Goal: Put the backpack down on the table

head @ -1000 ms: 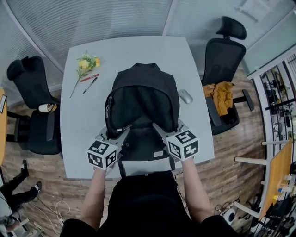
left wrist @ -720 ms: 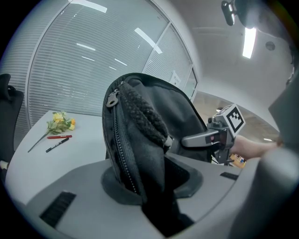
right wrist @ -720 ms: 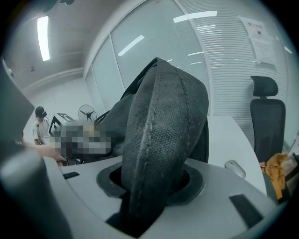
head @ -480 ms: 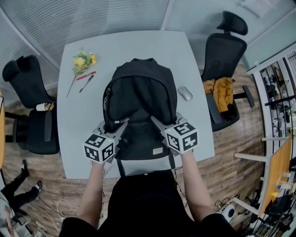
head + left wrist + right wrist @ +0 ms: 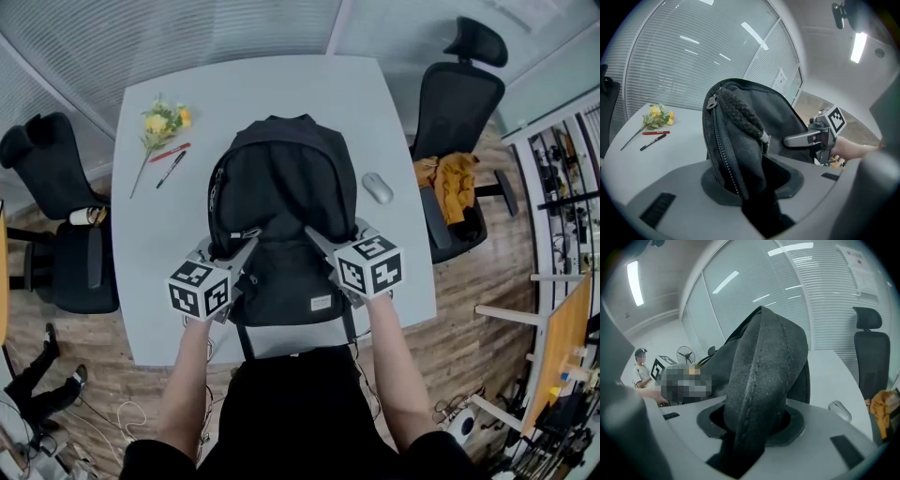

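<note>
A black backpack (image 5: pixel 281 183) is over the middle of the grey table (image 5: pixel 281 84), its top pointing away from me. My left gripper (image 5: pixel 246 247) is shut on the bag's left side by the zipper, and dark fabric (image 5: pixel 736 140) fills its jaws (image 5: pixel 750 187). My right gripper (image 5: pixel 315 237) is shut on the right side, where a thick stitched fold (image 5: pixel 764 366) sits between its jaws (image 5: pixel 750 427). The right gripper (image 5: pixel 806 138) also shows in the left gripper view. Whether the bag's base rests on the table is hidden.
Yellow flowers (image 5: pixel 161 122), a red pen (image 5: pixel 171 153) and a black pen (image 5: pixel 171 171) lie at the table's far left. A mouse (image 5: pixel 377 187) lies right of the bag. Black chairs stand left (image 5: pixel 52 216) and right (image 5: pixel 459 112), the right one with an orange garment (image 5: pixel 455 178).
Both grippers and the backpack have shifted a little farther over the table and slightly lower. Both grips on the bag are unchanged.
</note>
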